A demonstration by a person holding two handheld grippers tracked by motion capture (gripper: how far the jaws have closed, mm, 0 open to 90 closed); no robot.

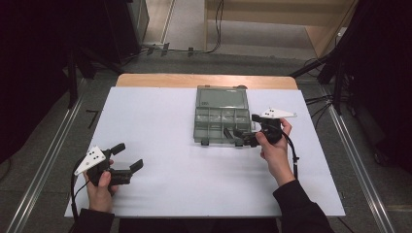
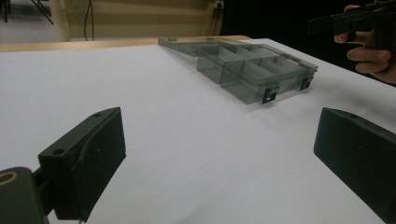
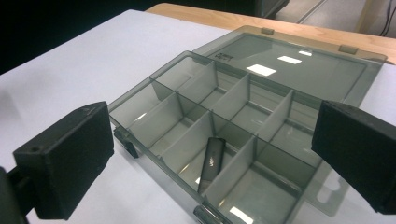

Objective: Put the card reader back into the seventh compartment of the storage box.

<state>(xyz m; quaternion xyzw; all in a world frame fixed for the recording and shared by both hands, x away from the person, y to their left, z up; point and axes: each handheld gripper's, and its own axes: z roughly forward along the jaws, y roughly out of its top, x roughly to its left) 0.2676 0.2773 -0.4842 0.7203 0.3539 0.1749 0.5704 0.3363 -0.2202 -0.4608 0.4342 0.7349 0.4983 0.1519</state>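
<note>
White table (image 1: 160, 145) bears an open smoky plastic box (image 3: 224, 116), lid flat behind. Inside a front-row compartment lies a small dark stick (image 3: 211, 163). Right gripper (image 1: 241, 136), jaws wide and empty, hovers at the box's front; the drop looks done, withdrawal next. Left gripper (image 1: 127, 155) waits, open, well apart.

- A lab or studio recording space is showing: dark curtains (image 1: 29, 73) are flanking the white-covered surface (image 1: 160, 141).
- Cables (image 1: 214, 29) are trailing across the floor (image 1: 272, 63).
</note>
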